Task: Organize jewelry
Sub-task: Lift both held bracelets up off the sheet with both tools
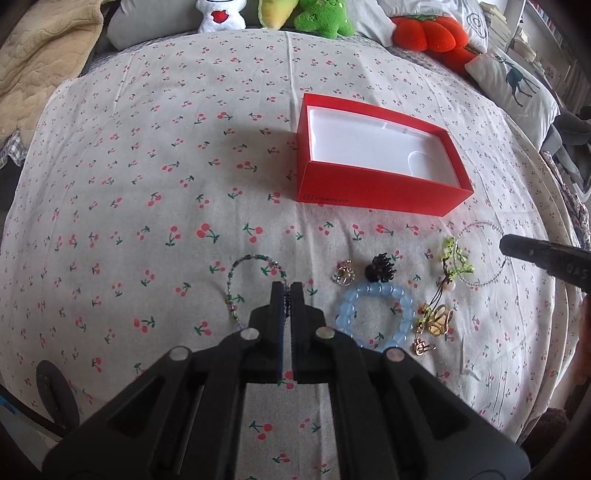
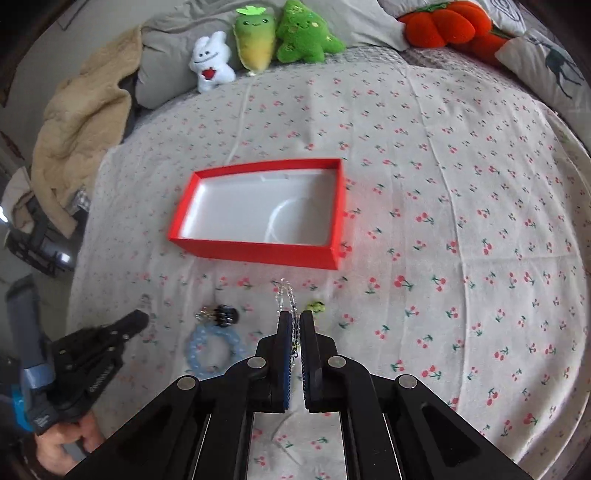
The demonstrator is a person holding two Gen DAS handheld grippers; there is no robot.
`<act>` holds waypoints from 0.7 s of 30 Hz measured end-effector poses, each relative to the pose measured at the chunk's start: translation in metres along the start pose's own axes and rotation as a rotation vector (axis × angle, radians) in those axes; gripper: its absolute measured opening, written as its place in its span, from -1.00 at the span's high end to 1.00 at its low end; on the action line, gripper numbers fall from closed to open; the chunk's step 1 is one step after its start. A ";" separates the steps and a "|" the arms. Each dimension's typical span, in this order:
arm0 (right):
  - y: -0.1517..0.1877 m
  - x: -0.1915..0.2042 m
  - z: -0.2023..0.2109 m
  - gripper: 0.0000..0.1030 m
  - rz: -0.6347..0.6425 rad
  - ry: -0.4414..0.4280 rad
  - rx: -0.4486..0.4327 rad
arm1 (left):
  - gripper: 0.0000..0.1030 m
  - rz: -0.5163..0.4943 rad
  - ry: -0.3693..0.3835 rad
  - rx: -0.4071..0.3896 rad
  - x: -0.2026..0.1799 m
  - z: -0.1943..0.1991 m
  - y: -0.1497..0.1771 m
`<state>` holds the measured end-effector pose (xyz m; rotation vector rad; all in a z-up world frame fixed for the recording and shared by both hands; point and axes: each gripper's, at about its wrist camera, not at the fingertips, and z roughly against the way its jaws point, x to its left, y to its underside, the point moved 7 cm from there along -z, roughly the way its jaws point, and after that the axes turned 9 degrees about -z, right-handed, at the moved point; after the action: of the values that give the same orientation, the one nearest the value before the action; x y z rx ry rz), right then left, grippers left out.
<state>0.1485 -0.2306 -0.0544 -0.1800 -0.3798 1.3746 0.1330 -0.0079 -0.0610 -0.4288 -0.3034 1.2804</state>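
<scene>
An open red box (image 1: 369,194) (image 2: 258,252) with a white inside and nothing in it sits on the cherry-print sheet. My left gripper (image 1: 287,291) (image 2: 142,319) is shut on a green beaded bracelet (image 1: 255,257) that loops out to its left on the sheet. My right gripper (image 2: 295,318) (image 1: 508,246) is shut on a clear bead bracelet (image 2: 285,293) (image 1: 480,282). Between the two grippers lie a pale blue bead bracelet (image 1: 397,295) (image 2: 212,347), a black hair claw (image 1: 380,271) (image 2: 226,314), a small clear ring (image 1: 343,276), a green charm (image 1: 458,260) (image 2: 316,305) and gold pieces (image 1: 437,318).
Plush toys (image 2: 280,40) and an orange cushion (image 2: 443,24) line the far edge of the bed. A beige blanket (image 2: 81,122) is heaped at the far left, and a deer-print pillow (image 1: 517,83) lies at the far right. A hand (image 2: 55,448) holds the left gripper's handle.
</scene>
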 end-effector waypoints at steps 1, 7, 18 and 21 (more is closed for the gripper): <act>0.002 -0.011 -0.011 0.85 -0.009 0.050 0.028 | 0.93 0.003 -0.001 0.004 0.001 -0.001 0.001; 0.001 -0.030 -0.005 0.75 -0.080 -0.028 0.042 | 0.93 0.018 0.011 0.003 0.000 0.000 -0.001; 0.021 -0.008 -0.039 0.73 -0.080 -0.076 0.154 | 0.93 0.005 0.010 0.012 -0.002 -0.003 0.000; 0.026 -0.006 -0.048 0.77 -0.057 -0.081 0.174 | 0.93 0.004 0.007 0.020 -0.001 -0.005 0.002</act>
<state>0.1407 -0.2272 -0.1087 0.0296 -0.3280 1.3538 0.1332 -0.0092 -0.0660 -0.4176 -0.2836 1.2846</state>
